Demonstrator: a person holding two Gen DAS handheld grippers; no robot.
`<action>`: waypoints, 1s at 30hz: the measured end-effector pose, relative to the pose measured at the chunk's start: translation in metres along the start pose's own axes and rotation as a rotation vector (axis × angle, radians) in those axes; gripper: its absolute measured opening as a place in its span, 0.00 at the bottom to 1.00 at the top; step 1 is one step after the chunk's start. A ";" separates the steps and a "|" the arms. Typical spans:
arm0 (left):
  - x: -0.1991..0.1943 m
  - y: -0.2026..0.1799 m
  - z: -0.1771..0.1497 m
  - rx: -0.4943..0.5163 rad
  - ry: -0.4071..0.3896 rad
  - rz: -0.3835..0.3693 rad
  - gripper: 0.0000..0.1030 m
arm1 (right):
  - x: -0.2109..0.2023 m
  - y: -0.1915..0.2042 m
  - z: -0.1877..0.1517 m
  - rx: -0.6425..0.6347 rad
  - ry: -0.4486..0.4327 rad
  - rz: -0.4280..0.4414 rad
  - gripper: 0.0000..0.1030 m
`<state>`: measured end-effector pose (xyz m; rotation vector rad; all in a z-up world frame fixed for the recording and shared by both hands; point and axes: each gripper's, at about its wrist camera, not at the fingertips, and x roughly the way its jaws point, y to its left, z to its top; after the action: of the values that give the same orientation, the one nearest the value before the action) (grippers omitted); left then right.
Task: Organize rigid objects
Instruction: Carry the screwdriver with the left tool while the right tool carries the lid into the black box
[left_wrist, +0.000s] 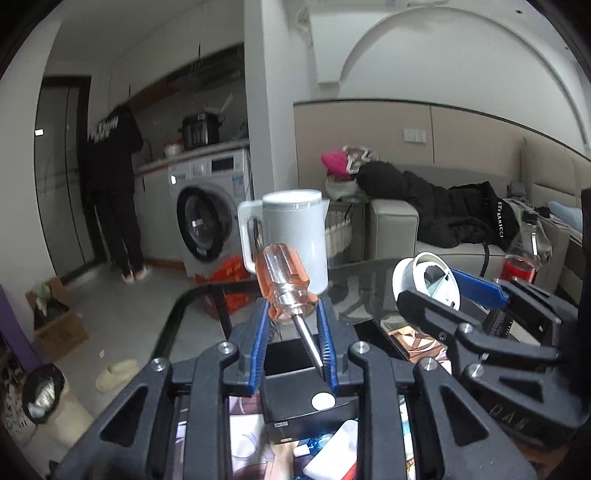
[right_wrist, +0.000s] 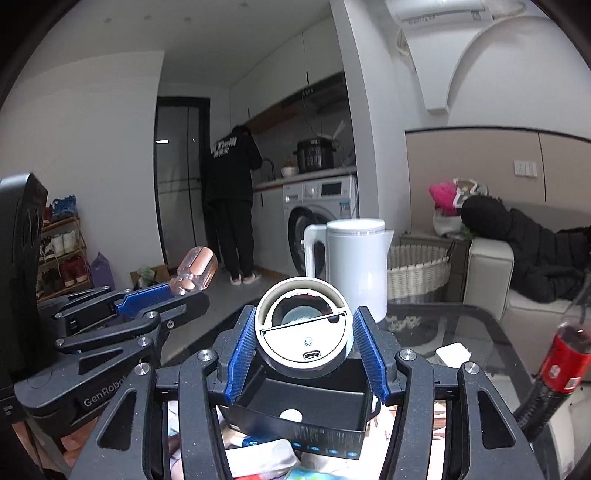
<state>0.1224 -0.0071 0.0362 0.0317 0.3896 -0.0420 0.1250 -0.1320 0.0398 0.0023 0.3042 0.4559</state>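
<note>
I hold screwdriver (left_wrist: 282, 280) pinched in left fingers (left_wrist: 291, 341), round device (right_wrist: 303, 334) clamped in right fingers (right_wrist: 304, 349); both over black box (right_wrist: 306, 404), seemingly for dropping in.

**Room beyond the glass table**

White walls and a white arched ceiling recess (left_wrist: 461, 44). Pale grey tiled floor (left_wrist: 122, 314). White front-loading washing machine (right_wrist: 321, 210) under a kitchen counter; a person in black (right_wrist: 231, 192) stands there, back turned. Beige sofa (left_wrist: 399, 221) heaped with dark clothing. White woven basket (right_wrist: 417, 269) beside the sofa. Wooden shoe rack (right_wrist: 62, 254) at the left wall.
</note>
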 end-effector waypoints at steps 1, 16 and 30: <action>0.010 0.001 0.000 -0.011 0.022 0.003 0.23 | 0.011 -0.002 -0.001 0.005 0.022 -0.005 0.52; 0.120 -0.005 -0.029 -0.042 0.417 0.010 0.23 | 0.130 -0.034 -0.045 0.072 0.525 -0.025 0.52; 0.113 -0.015 -0.052 0.040 0.672 -0.097 0.23 | 0.115 -0.026 -0.059 0.008 0.766 0.058 0.48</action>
<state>0.2067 -0.0245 -0.0553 0.0666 1.0626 -0.1363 0.2176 -0.1096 -0.0519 -0.1591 1.0602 0.5002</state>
